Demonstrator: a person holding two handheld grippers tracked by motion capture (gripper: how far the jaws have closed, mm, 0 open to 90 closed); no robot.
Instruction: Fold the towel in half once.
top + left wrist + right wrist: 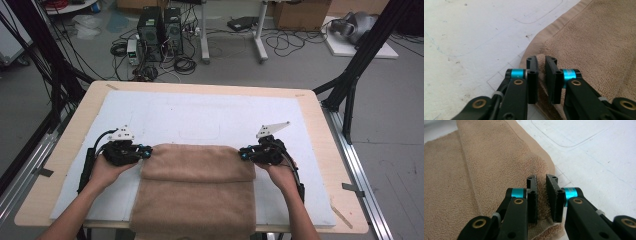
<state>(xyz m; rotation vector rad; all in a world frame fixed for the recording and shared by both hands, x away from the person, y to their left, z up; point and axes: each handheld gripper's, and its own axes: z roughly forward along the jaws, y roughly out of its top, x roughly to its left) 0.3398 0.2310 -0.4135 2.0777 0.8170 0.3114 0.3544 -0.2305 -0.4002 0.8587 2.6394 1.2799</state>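
**Both grippers pinching towel corners**

Towel (197,192) lies on the white mat (210,117), near edge of table (320,120), top part folded over. Left gripper (541,75) has its jaws clamped narrow on the fold's left corner, cloth bunched between the pads. Right gripper (541,196) likewise nips the right corner, pile squeezed between the pads. Both sit at the fold's far edge, one per side.

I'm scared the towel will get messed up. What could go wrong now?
1. Each claw, left claw and right claw, pinches just a corner of the brown towel, so a corner might slip out.
2. The towel's near end hangs over the table edge; it could slide off.
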